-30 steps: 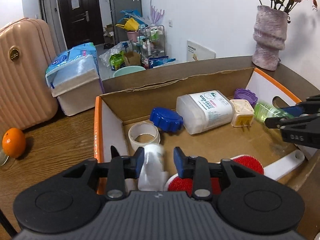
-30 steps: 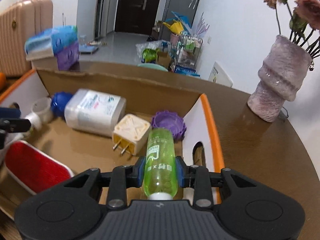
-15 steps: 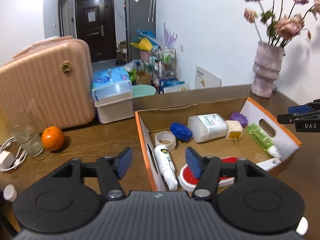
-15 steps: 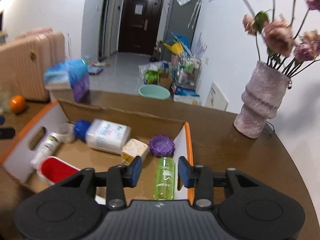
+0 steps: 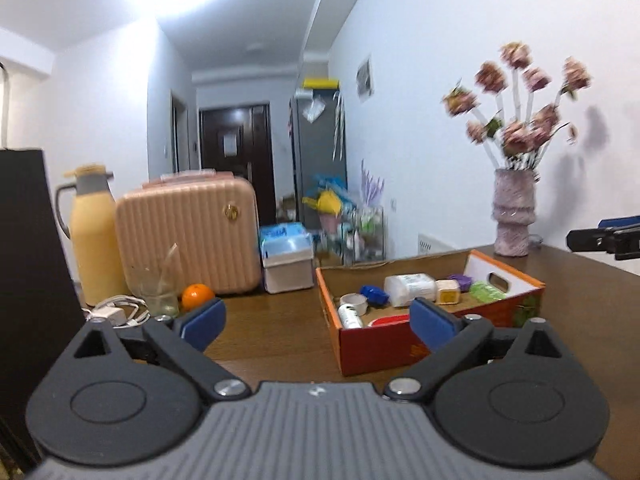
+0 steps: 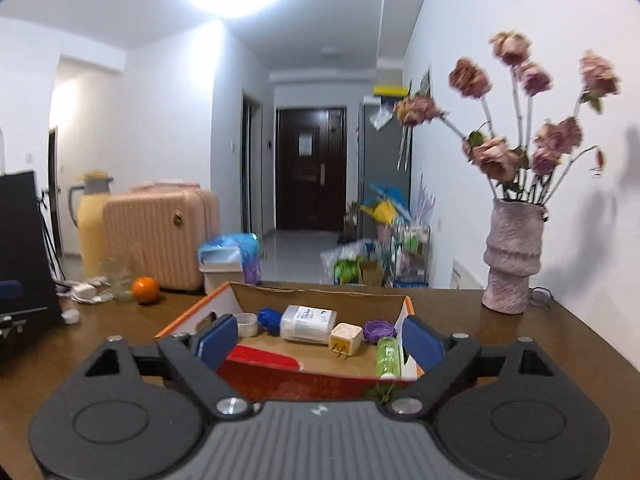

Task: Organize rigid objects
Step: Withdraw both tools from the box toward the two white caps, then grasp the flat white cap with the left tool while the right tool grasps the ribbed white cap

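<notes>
An orange-rimmed cardboard box (image 5: 380, 350) stands on the brown table ahead of both grippers. In it lie a white tube (image 5: 349, 316), a tape roll (image 6: 246, 323), a blue cap (image 6: 269, 320), a white jar (image 6: 308, 324), a cream plug (image 6: 346, 338), a purple lid (image 6: 378, 329), a green bottle (image 6: 388, 356) and a red brush (image 6: 264, 358). My left gripper (image 5: 318, 322) hovers short of the box's left corner, its jaws opening wide with nothing between them. My right gripper (image 6: 320, 340) hangs before the box's front wall, jaws likewise opening and empty.
A textured vase (image 6: 512, 264) of dried flowers stands at the back right by the wall. To the left sit a pink case (image 5: 188, 236), a yellow thermos (image 5: 94, 236), a glass (image 5: 154, 288), an orange (image 5: 197, 296), a white charger (image 5: 114, 312) and a tall black object (image 5: 28, 280).
The left gripper let go of the white tube and the right let go of the green bottle; both now lie in the box. Both grippers pulled back and upward, jaws spreading.
</notes>
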Demonstrator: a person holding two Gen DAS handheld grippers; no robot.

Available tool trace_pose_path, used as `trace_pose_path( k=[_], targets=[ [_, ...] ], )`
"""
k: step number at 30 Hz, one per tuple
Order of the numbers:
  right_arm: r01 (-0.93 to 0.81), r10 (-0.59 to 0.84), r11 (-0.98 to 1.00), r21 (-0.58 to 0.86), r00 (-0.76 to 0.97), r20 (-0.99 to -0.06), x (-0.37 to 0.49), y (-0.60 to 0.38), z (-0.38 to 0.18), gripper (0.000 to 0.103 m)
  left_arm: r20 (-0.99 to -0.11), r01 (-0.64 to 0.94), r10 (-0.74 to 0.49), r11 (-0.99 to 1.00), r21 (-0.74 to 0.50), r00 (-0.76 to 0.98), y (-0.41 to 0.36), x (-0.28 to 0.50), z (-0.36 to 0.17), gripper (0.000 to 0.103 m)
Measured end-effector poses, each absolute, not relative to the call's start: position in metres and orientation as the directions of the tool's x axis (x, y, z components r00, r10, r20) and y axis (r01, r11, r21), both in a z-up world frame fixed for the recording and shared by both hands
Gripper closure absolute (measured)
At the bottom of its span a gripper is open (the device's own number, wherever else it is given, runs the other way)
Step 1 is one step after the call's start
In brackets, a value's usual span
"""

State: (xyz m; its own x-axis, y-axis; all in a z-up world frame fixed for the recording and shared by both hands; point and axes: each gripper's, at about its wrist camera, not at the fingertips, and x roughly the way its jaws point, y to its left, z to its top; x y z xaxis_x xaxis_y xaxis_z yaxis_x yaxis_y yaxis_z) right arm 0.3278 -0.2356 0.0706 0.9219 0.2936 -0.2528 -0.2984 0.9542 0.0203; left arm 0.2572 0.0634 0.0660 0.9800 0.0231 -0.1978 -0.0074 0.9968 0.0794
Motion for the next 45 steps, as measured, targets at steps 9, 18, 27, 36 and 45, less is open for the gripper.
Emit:
trace_pose_path(
  k=[9, 18, 27, 36, 45],
  targets=[
    [-0.295, 0.294, 0.955, 0.018, 0.94, -0.174, 0.208, -0.245, 0.029, 0.004, -0.131, -0.018, 0.023, 0.999, 0.037, 0.991, 0.043, 0.143, 0.036, 0.0],
    [-0.222, 0.221, 0.975, 0.007, 0.966, -0.136, 0.128, -0.26, 0.002, 0.0, -0.156, 0.019, -0.019, 1.0, -0.004, 0.988, 0.031, 0.115, 0.016, 0.0],
    [-0.232, 0.212, 0.969, -0.086, 0.957, -0.198, 0.13, -0.241, -0.02, 0.0, -0.197, 0.06, -0.062, 0.998, -0.015, 0.978, 0.019, 0.12, -0.006, 0.0],
    [-0.243, 0.216, 0.969, -0.037, 0.915, -0.34, 0.183, -0.236, -0.041, 0.006, -0.313, 0.074, -0.076, 0.997, -0.017, 0.947, 0.015, 0.164, -0.02, 0.0],
    [-0.284, 0.242, 0.959, -0.02, 0.85, -0.469, 0.265, -0.227, -0.044, 0.018, -0.417, 0.094, -0.103, 0.995, -0.042, 0.903, 0.01, 0.235, -0.016, 0.0]
  ],
)
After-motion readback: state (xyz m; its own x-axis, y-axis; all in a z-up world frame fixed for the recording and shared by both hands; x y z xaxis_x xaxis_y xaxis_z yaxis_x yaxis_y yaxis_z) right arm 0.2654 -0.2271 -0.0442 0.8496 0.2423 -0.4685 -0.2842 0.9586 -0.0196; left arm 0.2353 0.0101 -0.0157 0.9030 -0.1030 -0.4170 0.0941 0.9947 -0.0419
